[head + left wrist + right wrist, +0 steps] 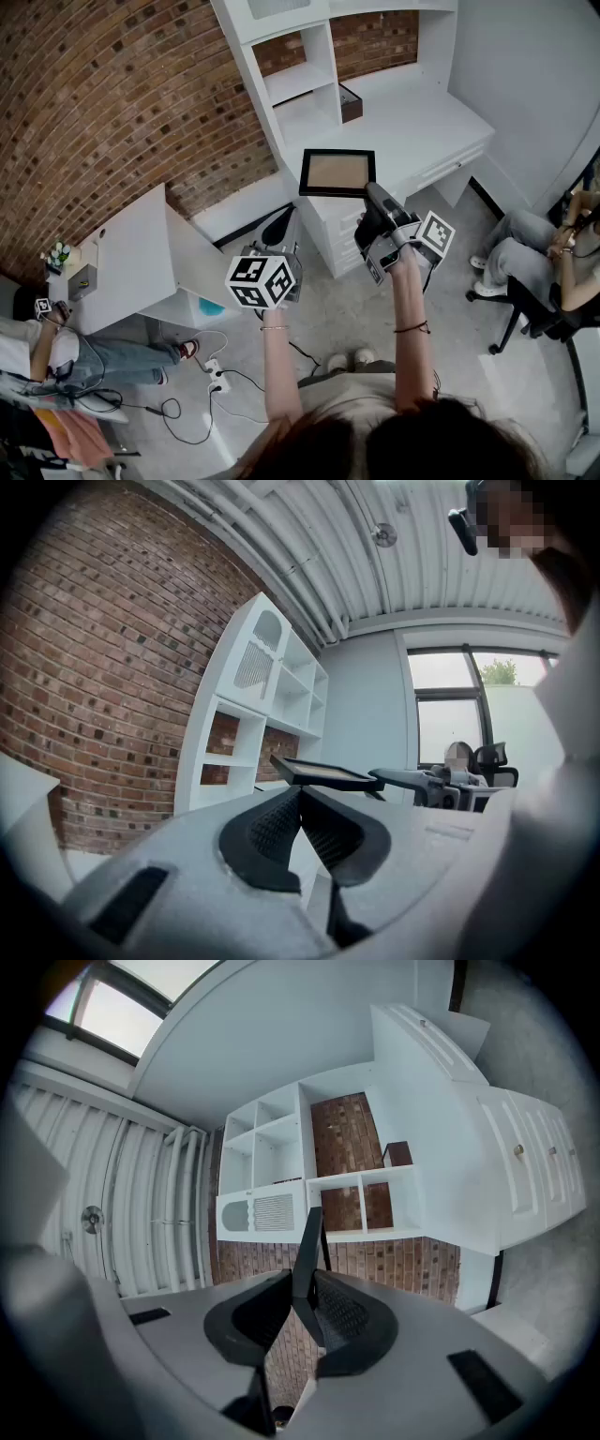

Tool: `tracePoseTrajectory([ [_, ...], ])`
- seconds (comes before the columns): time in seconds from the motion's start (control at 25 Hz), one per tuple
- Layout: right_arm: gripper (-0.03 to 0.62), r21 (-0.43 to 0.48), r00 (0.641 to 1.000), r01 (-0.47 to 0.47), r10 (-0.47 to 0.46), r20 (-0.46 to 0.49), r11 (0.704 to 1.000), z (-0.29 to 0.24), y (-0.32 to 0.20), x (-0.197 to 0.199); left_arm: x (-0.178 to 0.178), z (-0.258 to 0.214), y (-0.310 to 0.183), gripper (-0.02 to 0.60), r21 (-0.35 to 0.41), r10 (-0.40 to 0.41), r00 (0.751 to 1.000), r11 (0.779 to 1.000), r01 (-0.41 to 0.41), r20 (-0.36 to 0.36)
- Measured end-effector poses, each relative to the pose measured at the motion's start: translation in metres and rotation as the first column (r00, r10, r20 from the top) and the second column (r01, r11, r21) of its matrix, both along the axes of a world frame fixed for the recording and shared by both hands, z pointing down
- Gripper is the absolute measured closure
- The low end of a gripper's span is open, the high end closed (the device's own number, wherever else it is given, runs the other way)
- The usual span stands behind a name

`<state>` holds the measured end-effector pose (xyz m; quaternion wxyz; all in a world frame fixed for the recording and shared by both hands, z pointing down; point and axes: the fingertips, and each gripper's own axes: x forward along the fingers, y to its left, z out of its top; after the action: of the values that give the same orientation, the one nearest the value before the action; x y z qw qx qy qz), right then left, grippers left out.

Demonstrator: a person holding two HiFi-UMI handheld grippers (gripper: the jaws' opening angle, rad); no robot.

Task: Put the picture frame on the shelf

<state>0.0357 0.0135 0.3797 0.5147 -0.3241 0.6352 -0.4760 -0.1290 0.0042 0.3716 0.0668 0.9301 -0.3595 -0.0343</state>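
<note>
Near left, the left gripper point(300, 797) hangs closed and empty. To its right, the right gripper point(305, 1286) pinches the picture frame point(337, 173) by its edge, in front of the shelf point(300, 89). That thin edge-grip may let the frame swing or slip.

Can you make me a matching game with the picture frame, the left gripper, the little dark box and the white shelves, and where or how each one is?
1. picture frame
2. left gripper
3. dark box
4. white shelves

A. against the brick wall
B. fingers shut, nothing between them
C. clamped in the right gripper
D. on the white desk top

Pairs: 1-C, 2-B, 3-D, 4-A.
</note>
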Motion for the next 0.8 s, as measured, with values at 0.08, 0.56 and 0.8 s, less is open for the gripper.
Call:
tracePoseTrajectory([
  [0.08,0.519,-0.002,1.000,0.005,-0.005,0.001,1.000,-0.003,0.001,-0.001,0.001,-0.004,0.001,0.571,0.005,-0.001,1.000,1.000,0.001,0.001],
  [0.56,0.519,-0.063,0.997,-0.022,0.018,-0.070,0.998,0.012,0.003,-0.001,0.006,-0.002,0.010,0.571,0.016,-0.014,1.000,1.000,0.014,0.011],
  [0.8,0.519,-0.051,0.997,-0.029,0.025,-0.072,0.998,0.011,0.003,0.003,0.004,0.000,0.010,0.571,0.009,-0.019,1.000,1.000,0.019,0.011],
])
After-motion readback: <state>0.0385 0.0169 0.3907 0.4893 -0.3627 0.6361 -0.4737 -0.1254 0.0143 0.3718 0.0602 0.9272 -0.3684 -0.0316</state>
